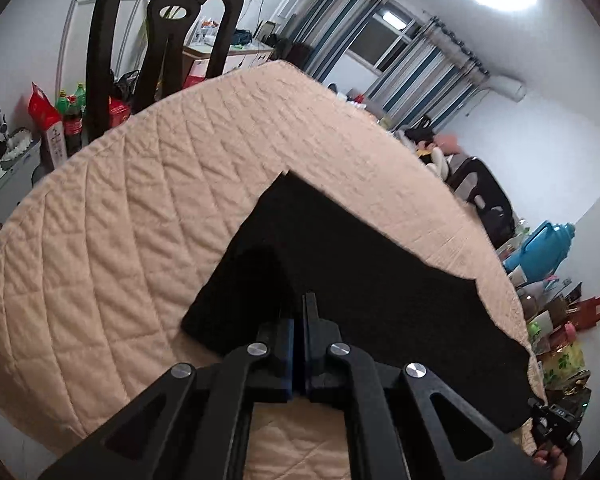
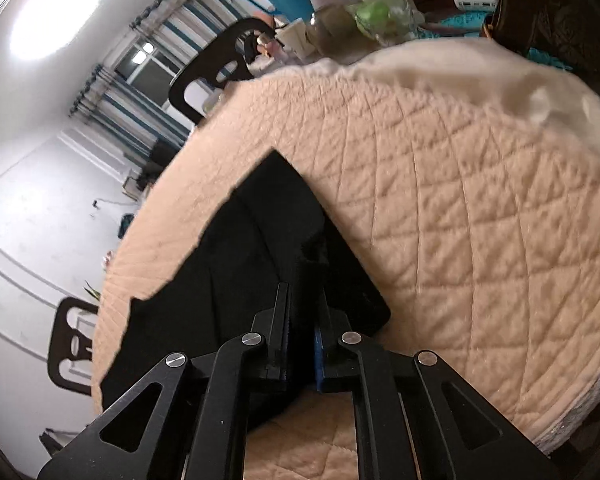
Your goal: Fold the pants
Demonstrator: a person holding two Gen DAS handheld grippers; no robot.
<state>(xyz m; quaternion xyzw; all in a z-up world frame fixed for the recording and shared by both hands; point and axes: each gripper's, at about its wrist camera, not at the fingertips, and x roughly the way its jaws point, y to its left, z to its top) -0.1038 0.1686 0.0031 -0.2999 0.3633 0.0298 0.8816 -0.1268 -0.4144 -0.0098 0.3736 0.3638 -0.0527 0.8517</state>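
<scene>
Black pants (image 1: 360, 280) lie flat on a beige quilted table cover (image 1: 140, 220), partly folded, with one corner pointing to the far side. My left gripper (image 1: 300, 312) is shut on the near edge of the pants. In the right wrist view the same pants (image 2: 236, 264) lie on the cover (image 2: 460, 220). My right gripper (image 2: 302, 300) is shut on a bunched fold of the pants at their near edge. The right gripper's end shows at the lower right of the left wrist view (image 1: 556, 428).
A black chair (image 1: 160, 52) stands at the table's far left side, with bottles and red bags (image 1: 60, 120) on the floor. Another black chair (image 2: 220, 72) and a blue jug (image 1: 544, 248) stand on the right side. A rumpled white cloth (image 2: 520, 84) lies at the table's far edge.
</scene>
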